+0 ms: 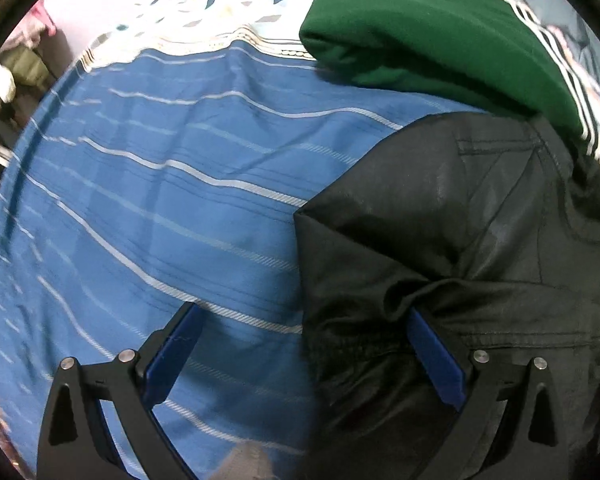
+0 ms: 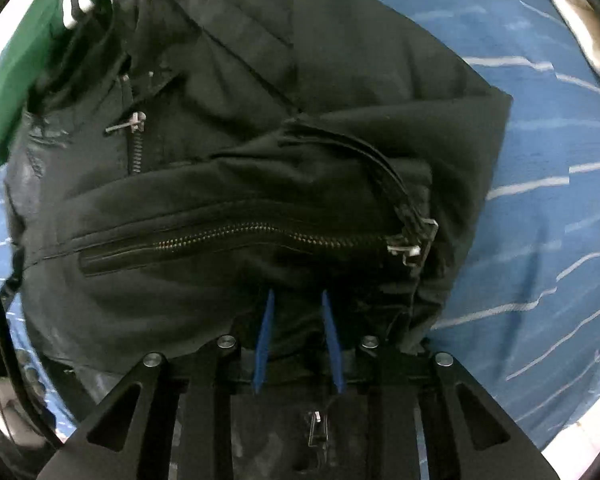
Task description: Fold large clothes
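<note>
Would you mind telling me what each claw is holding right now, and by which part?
The right claw pinches the black jacket at its near edge. The left claw is open, holding nothing.

Bed with two garments on a blue sheet

The bed [image 1: 160, 208] is covered by a blue sheet [image 2: 548, 184] with thin white stripes, wrinkled in places. Farther back lies a pale cover [image 1: 228, 4] with small coloured shapes. A black jacket [image 2: 260, 128] with metal zippers lies bunched on the sheet. A folded green garment [image 1: 428, 36] with white stripes lies just beyond it, touching it.
</note>
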`<state>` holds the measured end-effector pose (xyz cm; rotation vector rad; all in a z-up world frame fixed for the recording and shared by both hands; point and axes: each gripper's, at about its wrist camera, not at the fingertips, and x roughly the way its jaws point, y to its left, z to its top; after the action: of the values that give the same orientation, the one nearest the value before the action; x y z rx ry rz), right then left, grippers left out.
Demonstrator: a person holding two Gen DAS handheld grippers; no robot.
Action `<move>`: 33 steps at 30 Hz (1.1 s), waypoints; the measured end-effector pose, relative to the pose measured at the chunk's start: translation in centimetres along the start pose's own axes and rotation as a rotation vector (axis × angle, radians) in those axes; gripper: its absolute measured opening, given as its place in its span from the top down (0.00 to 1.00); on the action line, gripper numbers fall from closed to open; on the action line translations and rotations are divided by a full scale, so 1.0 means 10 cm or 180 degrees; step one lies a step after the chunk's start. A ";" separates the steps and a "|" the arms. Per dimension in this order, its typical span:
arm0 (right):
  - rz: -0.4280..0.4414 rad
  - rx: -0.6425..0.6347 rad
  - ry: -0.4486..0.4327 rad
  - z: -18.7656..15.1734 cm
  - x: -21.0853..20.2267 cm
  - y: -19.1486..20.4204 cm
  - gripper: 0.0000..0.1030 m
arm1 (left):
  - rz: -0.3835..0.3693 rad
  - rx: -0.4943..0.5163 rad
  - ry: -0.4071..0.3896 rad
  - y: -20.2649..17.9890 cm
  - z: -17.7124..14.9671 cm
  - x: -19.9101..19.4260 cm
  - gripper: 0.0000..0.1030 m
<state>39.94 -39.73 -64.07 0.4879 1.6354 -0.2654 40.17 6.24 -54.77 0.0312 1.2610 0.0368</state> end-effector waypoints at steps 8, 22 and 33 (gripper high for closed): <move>0.0100 0.0007 -0.0163 0.01 -0.39 0.01 0.68 | 0.0212 -0.0244 -0.0032 0.01 -0.06 -0.51 0.00; 0.0234 -0.0293 -0.0145 0.10 -0.44 -0.14 0.47 | 0.1288 0.0214 -0.0004 -0.62 -0.55 -0.55 0.00; 0.0219 -0.0616 0.0117 -0.41 -0.63 -1.32 0.34 | 0.2491 0.0306 0.0098 -1.72 -1.88 -1.50 0.00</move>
<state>30.62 -50.51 -58.78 0.4024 1.6572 -0.0461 17.83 -11.55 -46.97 0.6072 1.2149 0.6526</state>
